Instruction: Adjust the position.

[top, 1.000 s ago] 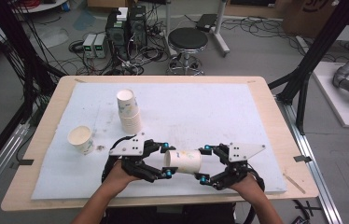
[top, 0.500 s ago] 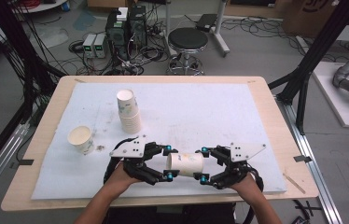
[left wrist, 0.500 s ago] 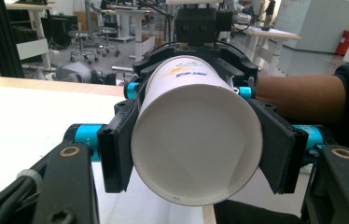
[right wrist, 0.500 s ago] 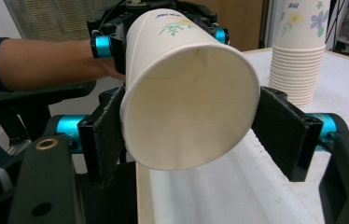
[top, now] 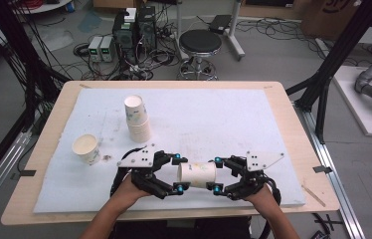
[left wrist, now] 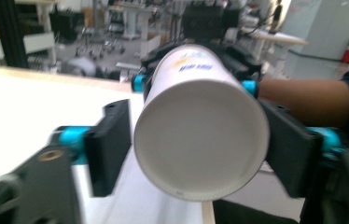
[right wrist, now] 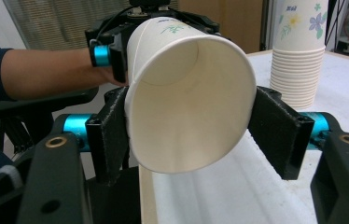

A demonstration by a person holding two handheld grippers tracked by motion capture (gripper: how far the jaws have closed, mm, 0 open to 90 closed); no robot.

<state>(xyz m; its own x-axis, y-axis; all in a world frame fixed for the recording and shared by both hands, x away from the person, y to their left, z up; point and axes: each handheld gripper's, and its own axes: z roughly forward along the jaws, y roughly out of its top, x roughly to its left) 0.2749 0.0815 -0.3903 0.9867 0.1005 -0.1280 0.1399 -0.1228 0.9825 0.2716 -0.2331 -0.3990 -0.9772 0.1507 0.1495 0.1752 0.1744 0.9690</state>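
Observation:
A white paper cup [top: 196, 174] lies on its side in the air, just above the front of the white mat [top: 214, 119], between my two grippers. My right gripper [top: 217, 174] has just been closing. In the right gripper view its pads [right wrist: 109, 135] press both sides of the cup's mouth end [right wrist: 186, 98] and squash the rim oval. My left gripper [top: 176, 172] has just been opening. In the left gripper view the cup's base [left wrist: 200, 135] sits between its jaws, and the left pad [left wrist: 112, 144] stands off the wall.
A tall stack of paper cups [top: 138, 119] stands on the mat behind the left gripper and also shows in the right gripper view [right wrist: 298, 60]. A single cup [top: 86, 148] stands at the mat's left. The wooden table edge [top: 154, 216] runs just below both hands.
The right jaws have closed onto the cup's mouth end. The left jaws, shut on the base end before, have spread apart. Neither hand has shifted.

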